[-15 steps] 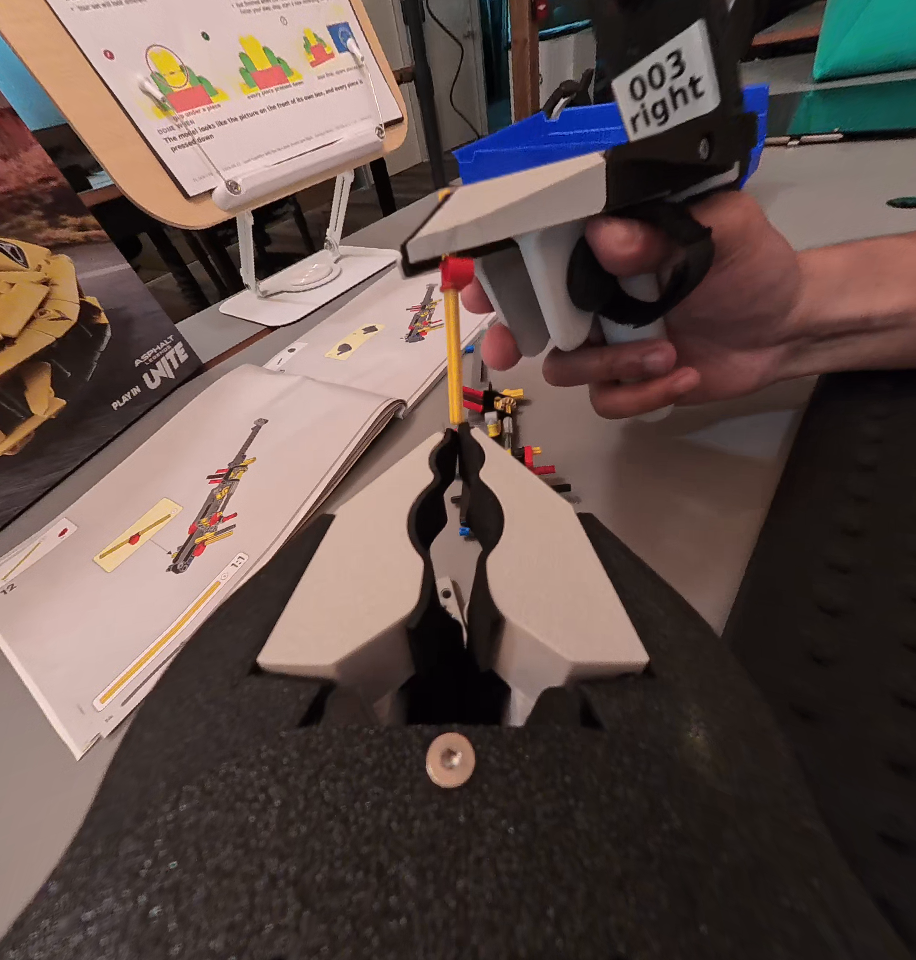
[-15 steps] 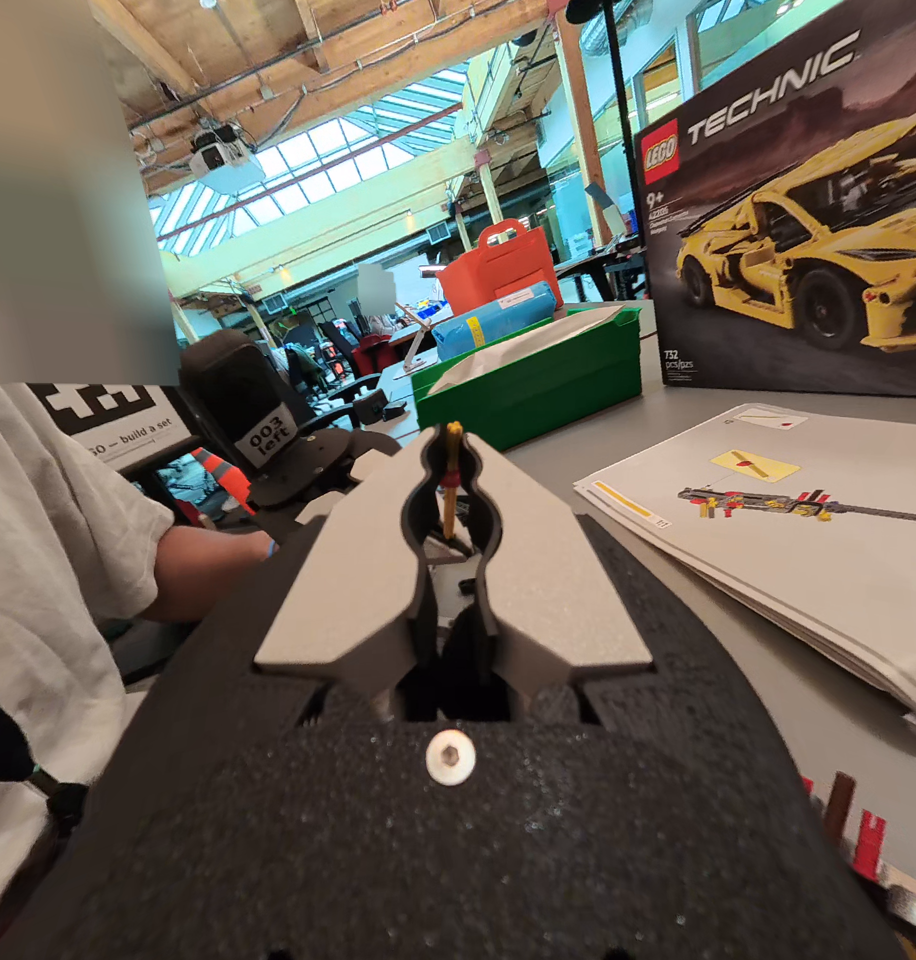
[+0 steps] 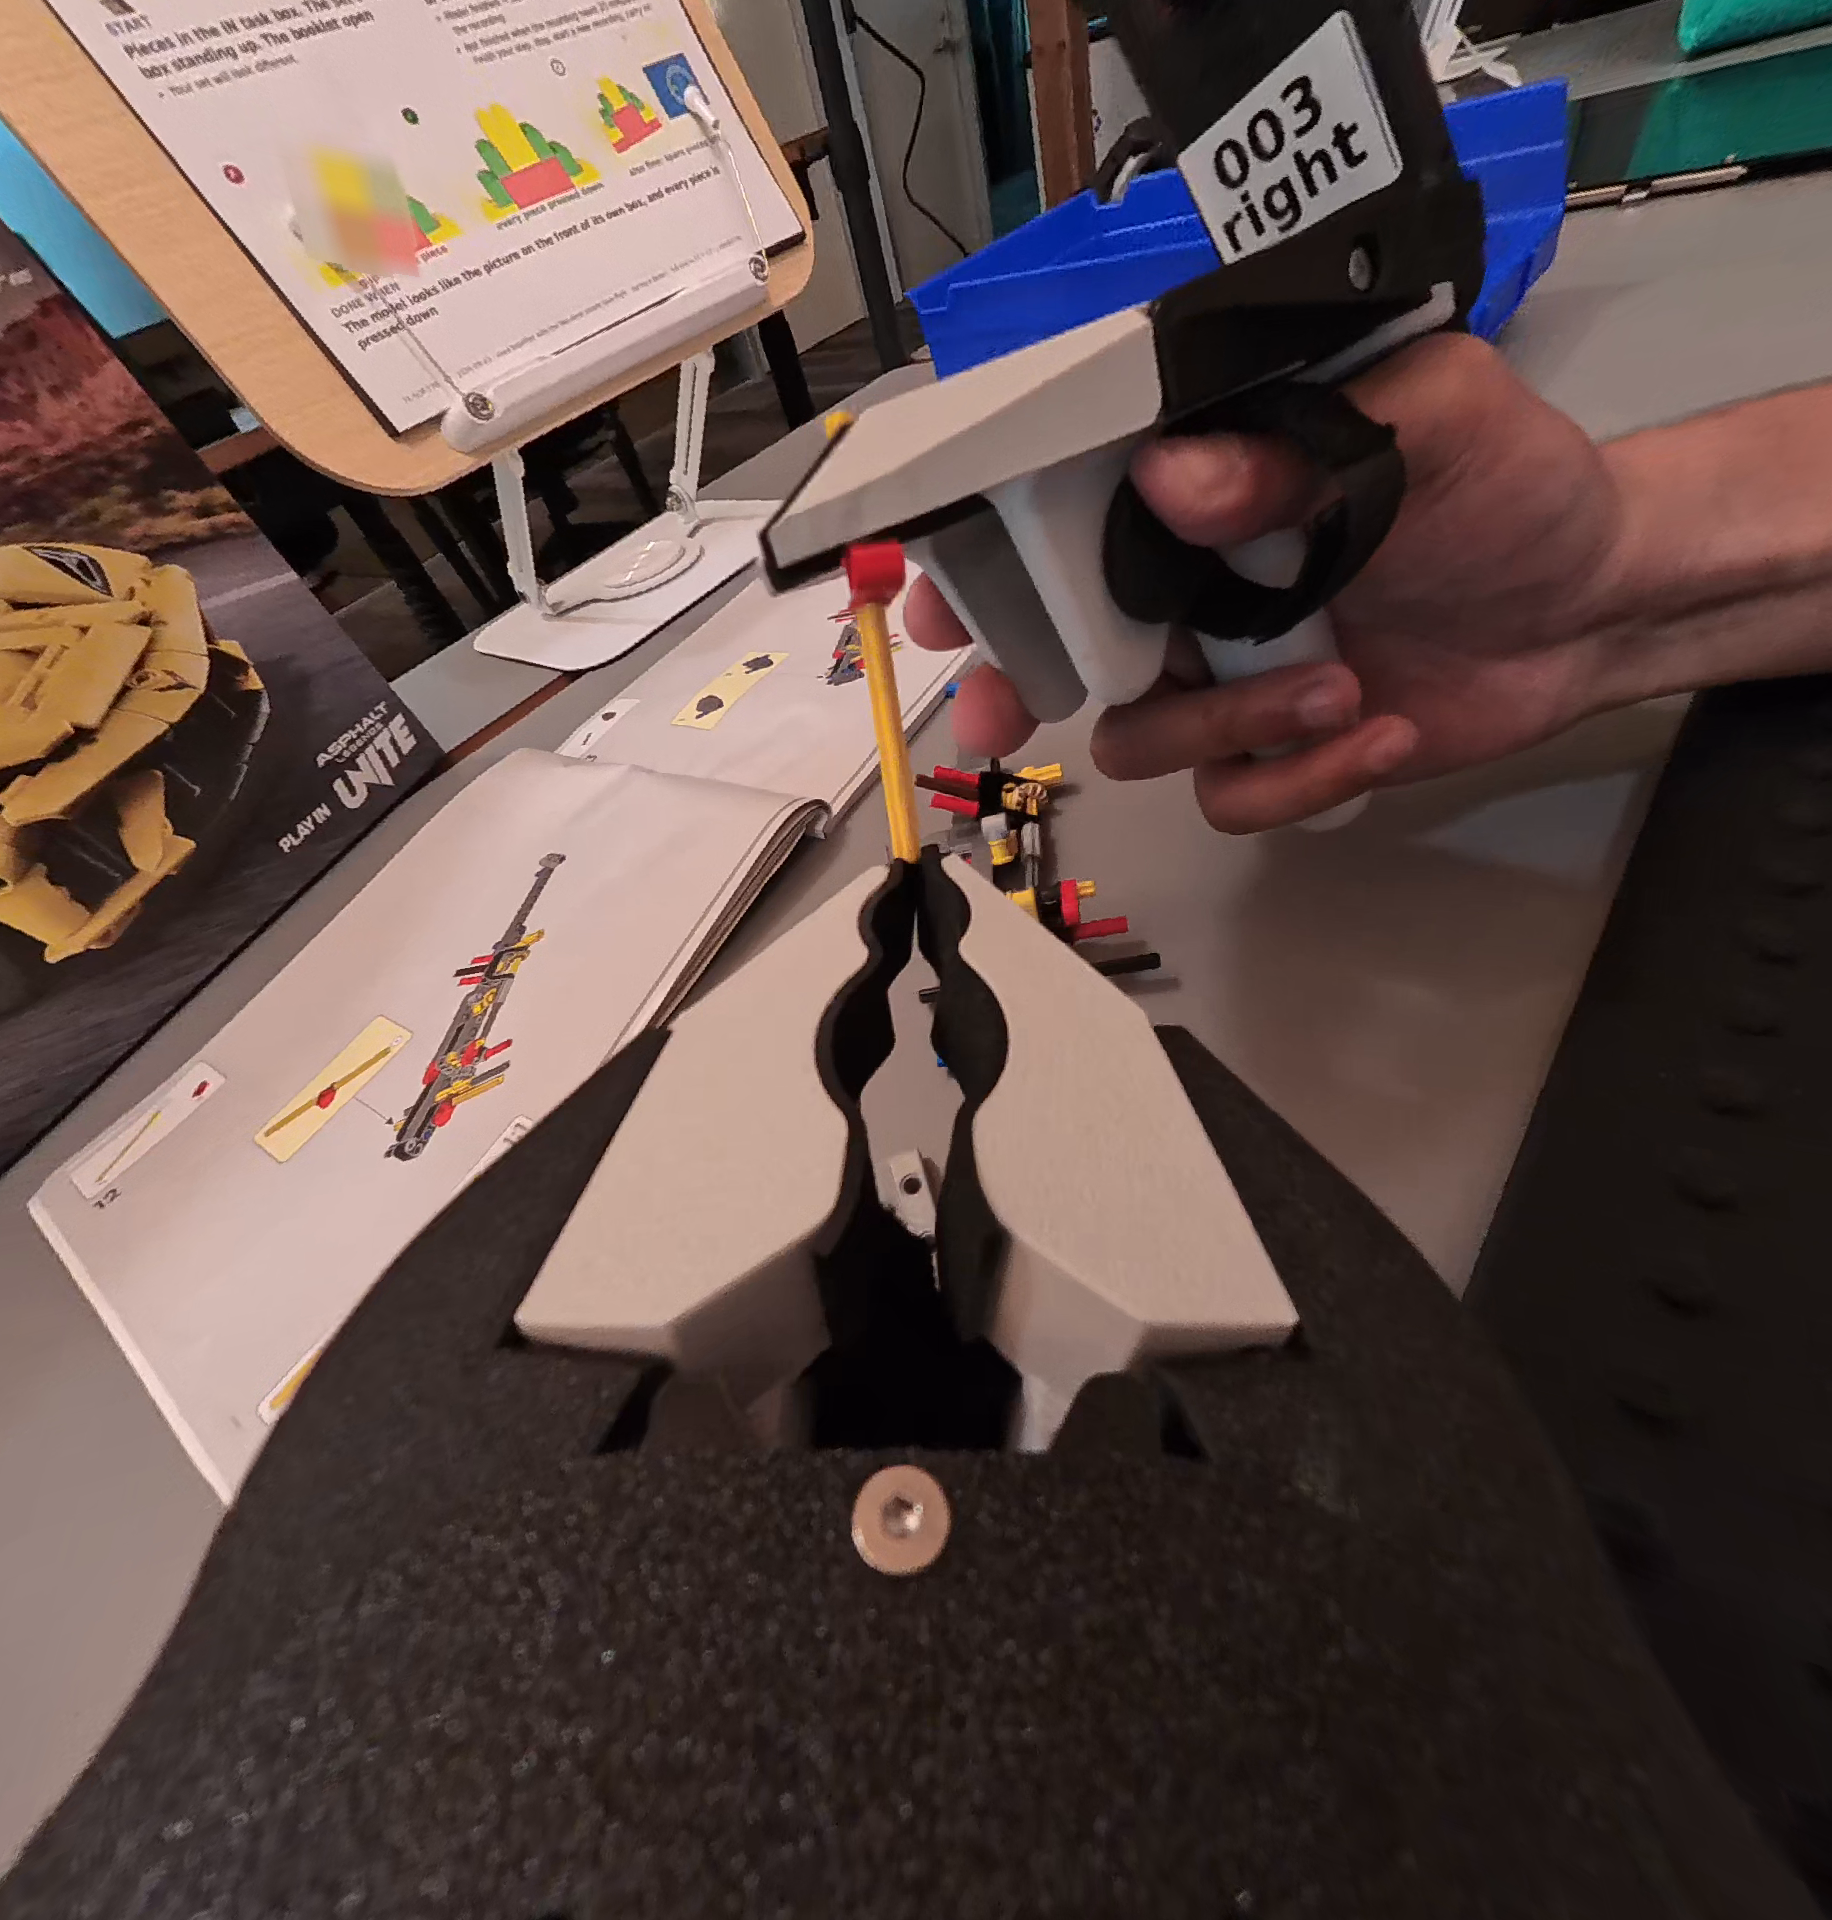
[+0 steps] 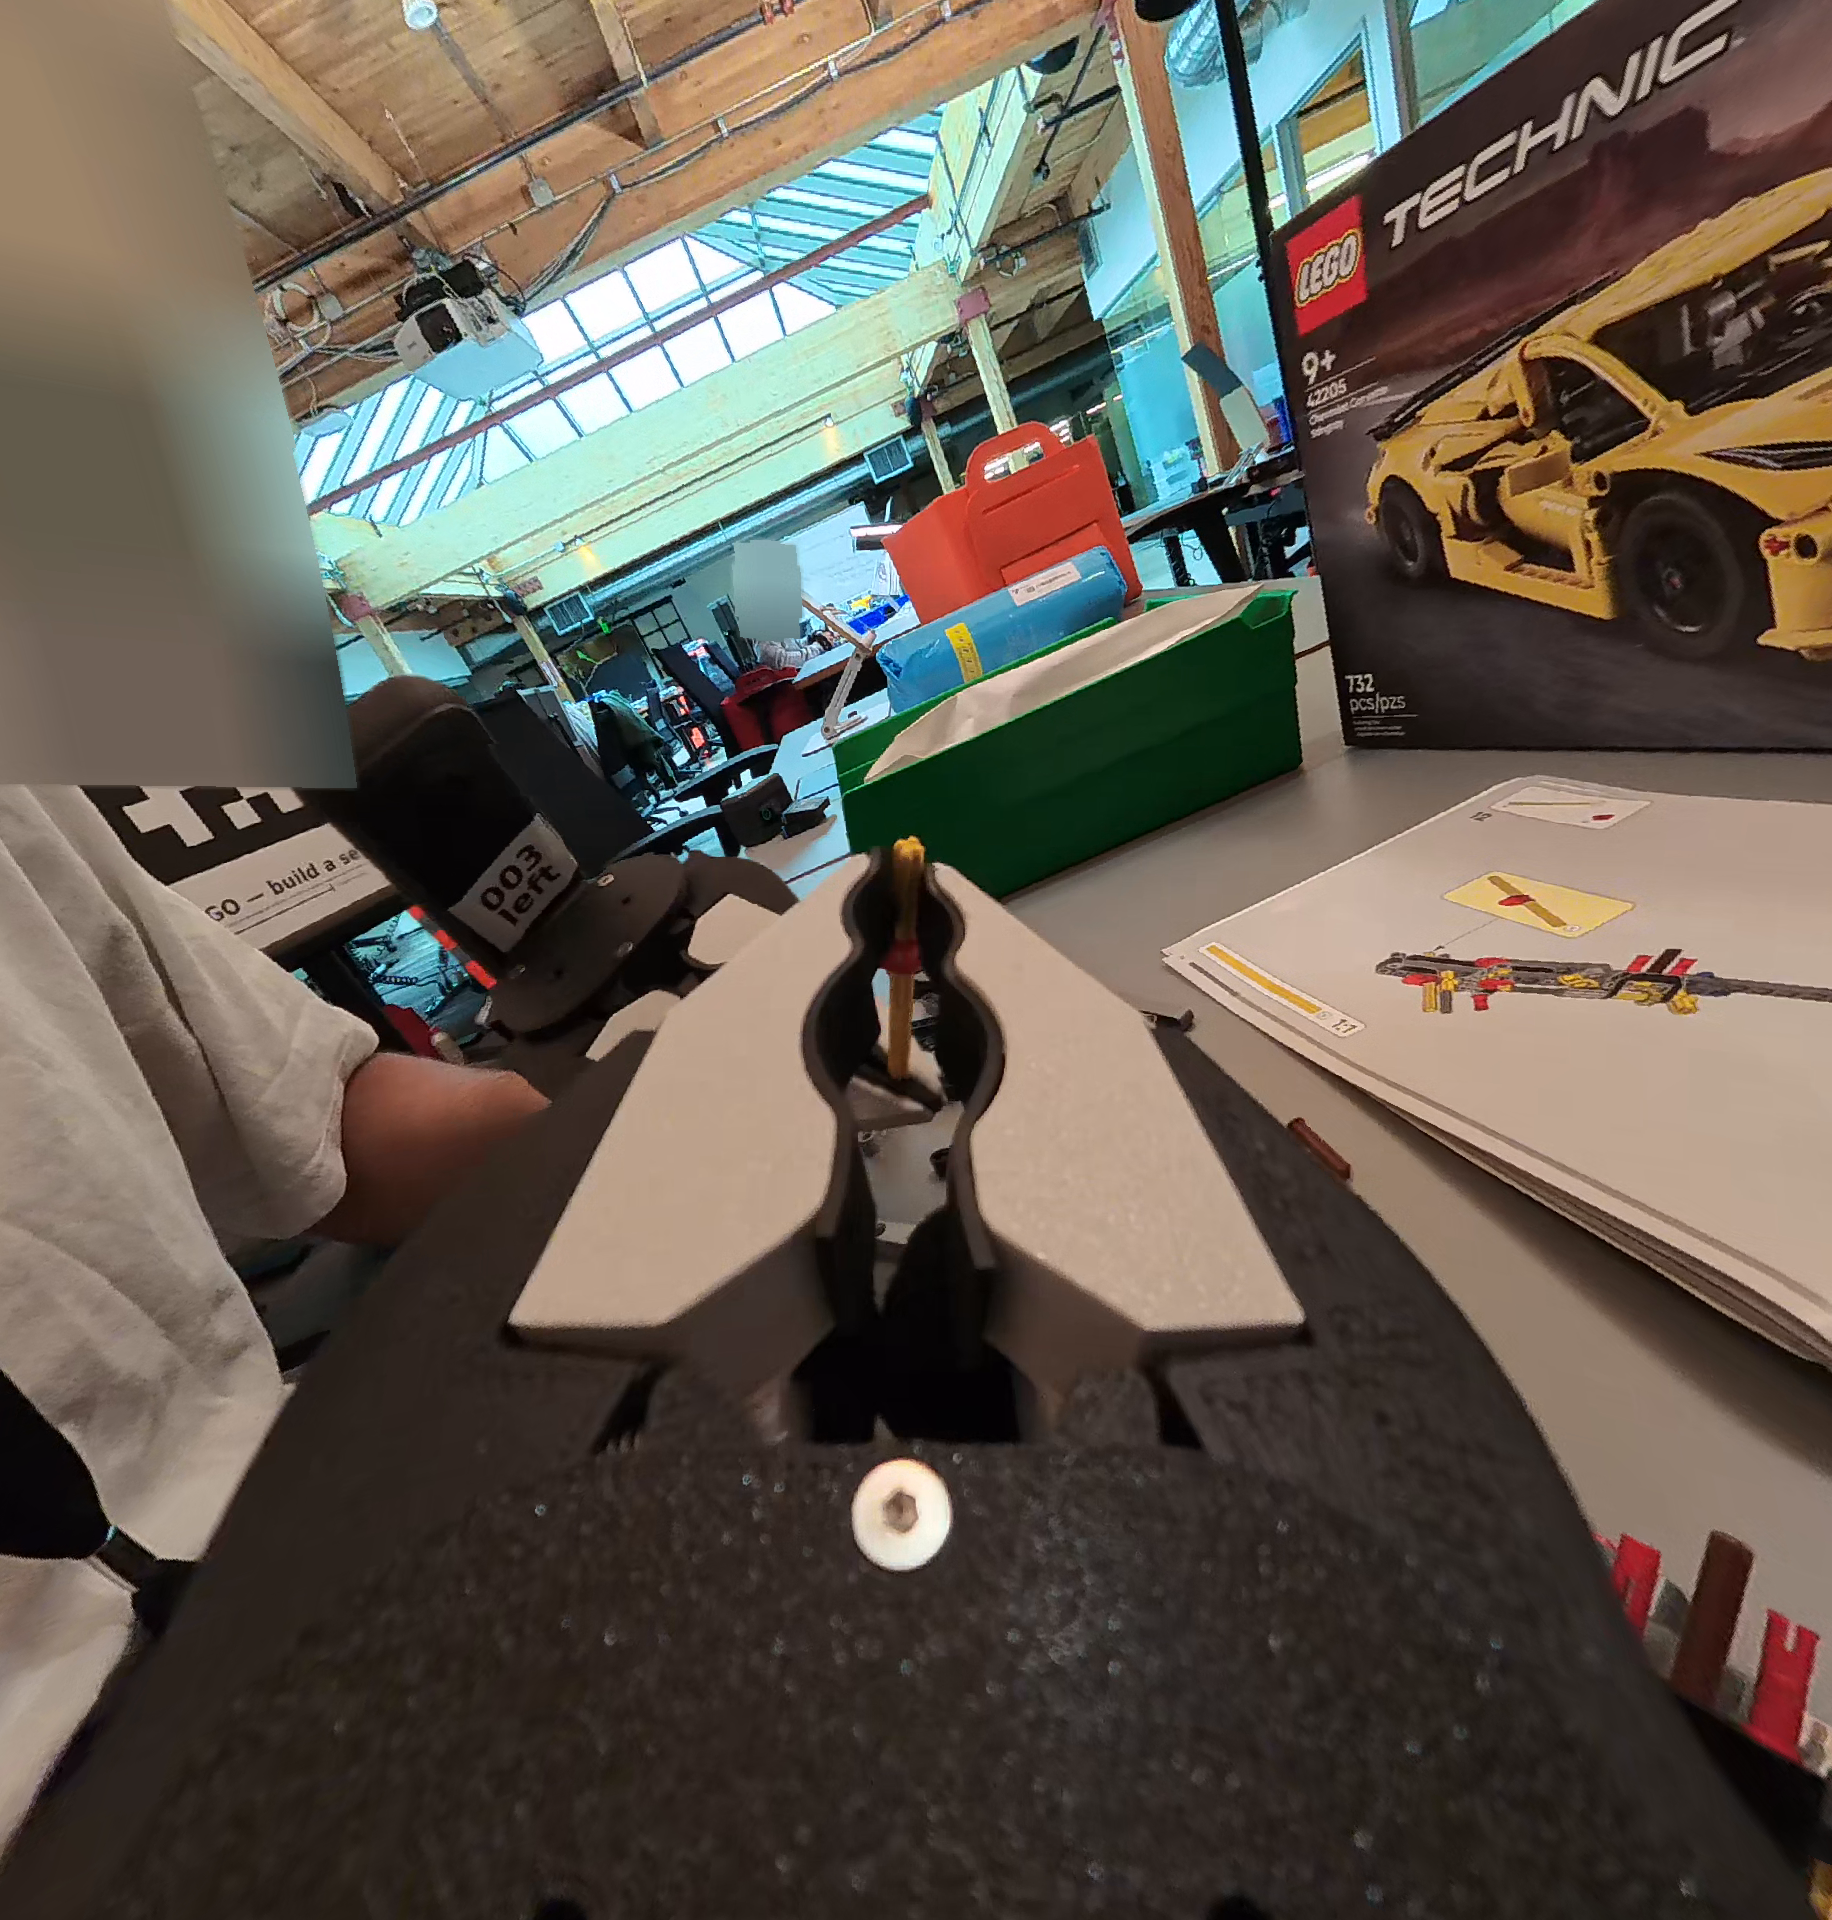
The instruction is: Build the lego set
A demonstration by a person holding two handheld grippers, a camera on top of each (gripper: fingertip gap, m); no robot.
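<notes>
Both claws are gripping one yellow axle [image 3: 888, 727]: left claw [image 3: 913, 864] pinching its bottom, right claw [image 4: 906, 871] clamping the top by the red bush [image 3: 872, 569].

Each gripper is built alike: the left gripper [image 3: 910, 868] and right gripper [image 4: 904, 868] are formed of two pale grey wedge fingers [image 3: 720, 1122] lined with wavy black pads, seated in a grainy black body fixed by one silver screw [image 3: 899, 1517]. A white tag [image 3: 1289, 156] is carried on the black housing. A white short sleeve [image 4: 112, 1049] is worn.
</notes>
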